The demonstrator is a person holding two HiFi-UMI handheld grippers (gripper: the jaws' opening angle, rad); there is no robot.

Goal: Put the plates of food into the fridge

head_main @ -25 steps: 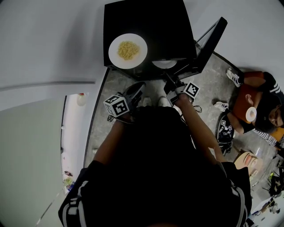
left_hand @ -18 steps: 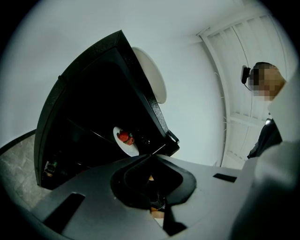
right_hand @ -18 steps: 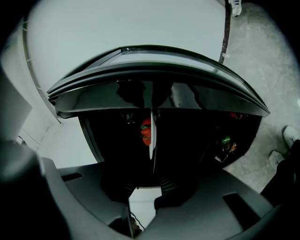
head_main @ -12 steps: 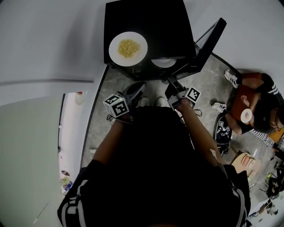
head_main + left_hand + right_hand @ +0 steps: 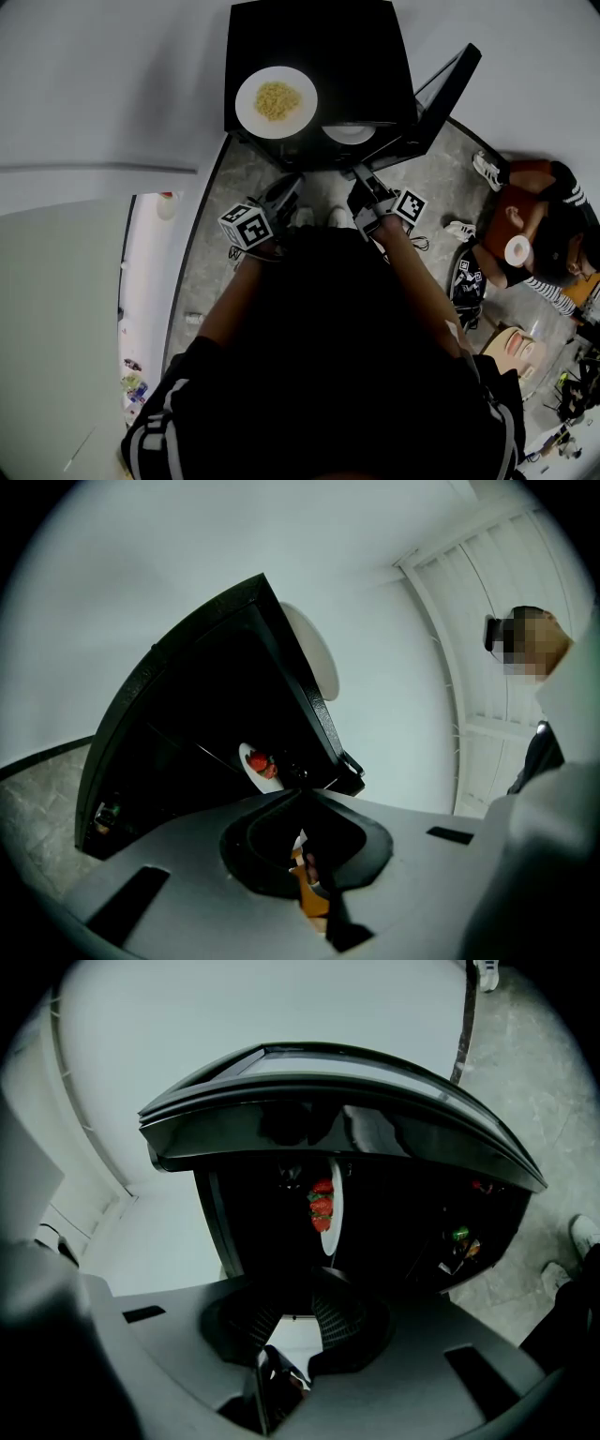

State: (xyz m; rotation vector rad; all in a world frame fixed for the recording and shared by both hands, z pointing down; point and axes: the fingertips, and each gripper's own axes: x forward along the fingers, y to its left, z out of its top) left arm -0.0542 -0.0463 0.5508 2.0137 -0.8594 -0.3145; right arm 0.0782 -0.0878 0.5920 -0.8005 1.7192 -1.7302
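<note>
A white plate of yellow noodles (image 5: 277, 100) sits on top of the black mini fridge (image 5: 366, 56), whose door (image 5: 442, 91) stands open to the right. Inside on a shelf lies a white plate of strawberries (image 5: 326, 1206), also visible as a white rim (image 5: 348, 133) from above. My right gripper (image 5: 360, 184) hovers just in front of the opening, jaws apart (image 5: 292, 1312) with nothing between them. My left gripper (image 5: 285, 193) hangs beside it, left of the opening, its fingertips meeting (image 5: 302, 797) and holding nothing. The strawberry plate (image 5: 261, 764) lies beyond them.
The open door's inner shelf holds small items (image 5: 459, 1237). A person (image 5: 534, 220) sits on the stone floor to the right, shoes (image 5: 487, 169) near the door. A white wall backs the fridge. A pale counter (image 5: 155, 281) runs along the left.
My right gripper has drawn back a little from the fridge opening and risen slightly. The left gripper has stayed almost still. The seated person has shifted.
</note>
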